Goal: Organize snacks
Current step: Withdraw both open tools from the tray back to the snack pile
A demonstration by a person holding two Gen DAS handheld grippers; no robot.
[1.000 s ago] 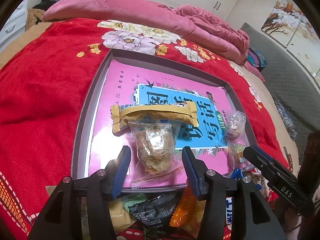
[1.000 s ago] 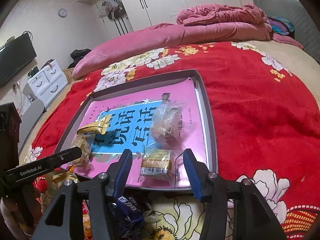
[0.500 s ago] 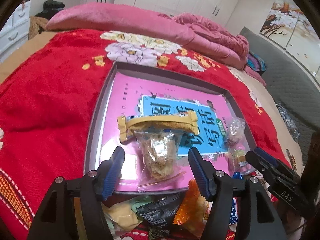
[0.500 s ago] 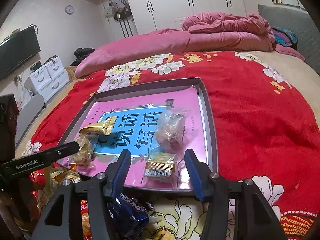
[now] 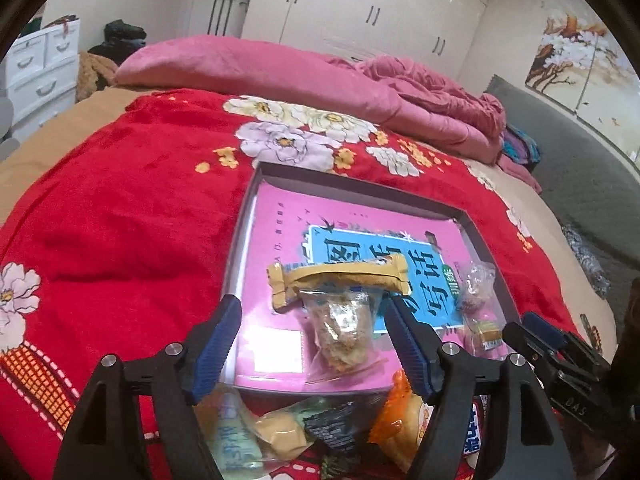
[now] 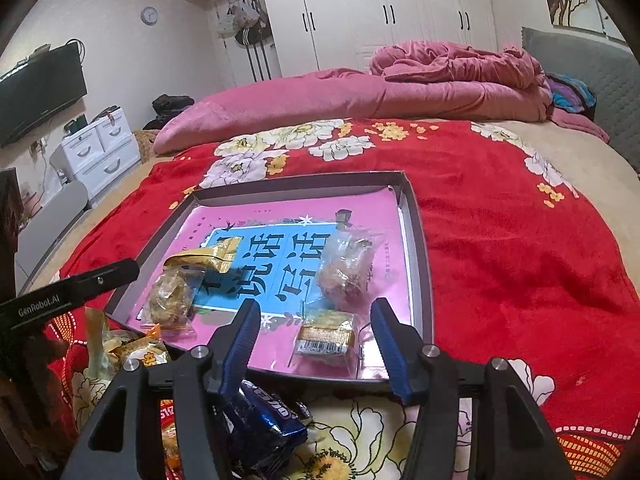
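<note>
1. Above the bed's near edge, the left gripper has drawn back and risen since a second ago, jaws wide and empty.
2. Beyond it, the clear snack bag lies released in the tray.
3. Right gripper, also spread wide, has lifted similarly.

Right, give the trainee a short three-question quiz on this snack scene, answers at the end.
1. True or false: both the left gripper and the right gripper are open and hold nothing.
2. How many snack packets lie inside the tray?
A. two
B. four
C. six
3. Fill in: in the left wrist view, the long yellow packet lies ____ the clear bag.

Key:
1. True
2. B
3. Beyond, overlapping its far end
</note>
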